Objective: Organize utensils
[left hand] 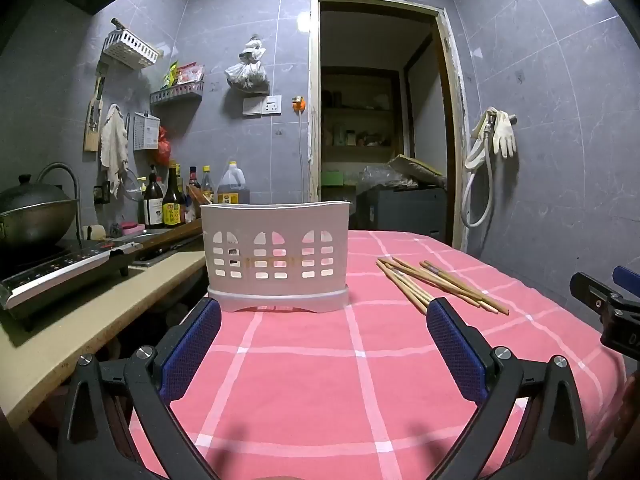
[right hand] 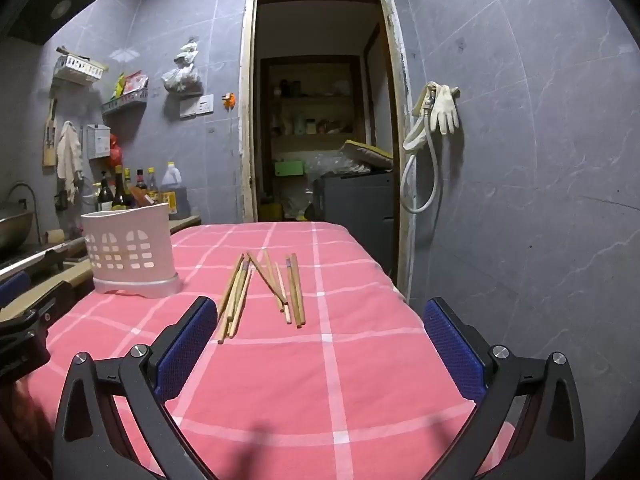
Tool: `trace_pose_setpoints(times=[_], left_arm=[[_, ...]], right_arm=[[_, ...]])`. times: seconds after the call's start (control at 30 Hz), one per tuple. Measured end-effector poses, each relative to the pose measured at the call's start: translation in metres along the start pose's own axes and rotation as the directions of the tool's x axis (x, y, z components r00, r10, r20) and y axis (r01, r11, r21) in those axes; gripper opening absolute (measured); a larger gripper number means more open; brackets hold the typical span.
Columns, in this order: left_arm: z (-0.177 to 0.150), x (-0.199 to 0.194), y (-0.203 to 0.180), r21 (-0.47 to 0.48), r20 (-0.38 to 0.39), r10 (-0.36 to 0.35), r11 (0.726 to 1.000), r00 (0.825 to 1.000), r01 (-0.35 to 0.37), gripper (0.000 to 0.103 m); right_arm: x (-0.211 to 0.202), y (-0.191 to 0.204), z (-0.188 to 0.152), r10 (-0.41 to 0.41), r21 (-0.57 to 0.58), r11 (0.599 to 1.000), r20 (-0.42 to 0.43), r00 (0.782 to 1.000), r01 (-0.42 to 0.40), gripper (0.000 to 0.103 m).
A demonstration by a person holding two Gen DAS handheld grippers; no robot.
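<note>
Several wooden chopsticks [right hand: 262, 292] lie loose on the pink checked tablecloth [right hand: 328, 380], fanned in two small bunches; in the left wrist view the chopsticks [left hand: 440, 286] lie to the right. A white slotted utensil holder [left hand: 276, 258] stands upright at the table's left edge, and the same holder [right hand: 130, 254] is left of the chopsticks. My left gripper [left hand: 324, 312] is open just short of the holder, nothing between its blue pads. My right gripper [right hand: 320, 312] is open just short of the chopsticks, holding nothing. The right gripper's black body [left hand: 616, 312] shows at the right edge.
A counter [left hand: 80, 320] runs along the left with an induction cooker [left hand: 60, 276], a wok [left hand: 32, 208] and several bottles [left hand: 172, 200]. An open doorway [right hand: 320, 120] lies behind the table. The tiled wall [right hand: 520, 200] stands close on the right, with gloves [right hand: 444, 108] hanging.
</note>
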State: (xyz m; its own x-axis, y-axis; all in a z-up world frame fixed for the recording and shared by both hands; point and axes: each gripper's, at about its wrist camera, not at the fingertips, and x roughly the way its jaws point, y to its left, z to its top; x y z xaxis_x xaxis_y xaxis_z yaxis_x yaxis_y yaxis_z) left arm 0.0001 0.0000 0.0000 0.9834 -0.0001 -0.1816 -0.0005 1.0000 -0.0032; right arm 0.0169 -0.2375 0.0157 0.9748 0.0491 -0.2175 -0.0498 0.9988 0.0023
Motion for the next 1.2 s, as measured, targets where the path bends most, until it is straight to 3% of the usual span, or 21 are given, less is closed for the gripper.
trace_pose_setpoints(times=[1.2], left_arm=[[0.0,0.0001,-0.0001,0.002,-0.005,0.0,1.0,1.0,0.0,0.101]], right_arm=[[0.0014,0.0012,-0.0017,0.005,0.009,1.0,-0.008,1.0,-0.004,0.103]])
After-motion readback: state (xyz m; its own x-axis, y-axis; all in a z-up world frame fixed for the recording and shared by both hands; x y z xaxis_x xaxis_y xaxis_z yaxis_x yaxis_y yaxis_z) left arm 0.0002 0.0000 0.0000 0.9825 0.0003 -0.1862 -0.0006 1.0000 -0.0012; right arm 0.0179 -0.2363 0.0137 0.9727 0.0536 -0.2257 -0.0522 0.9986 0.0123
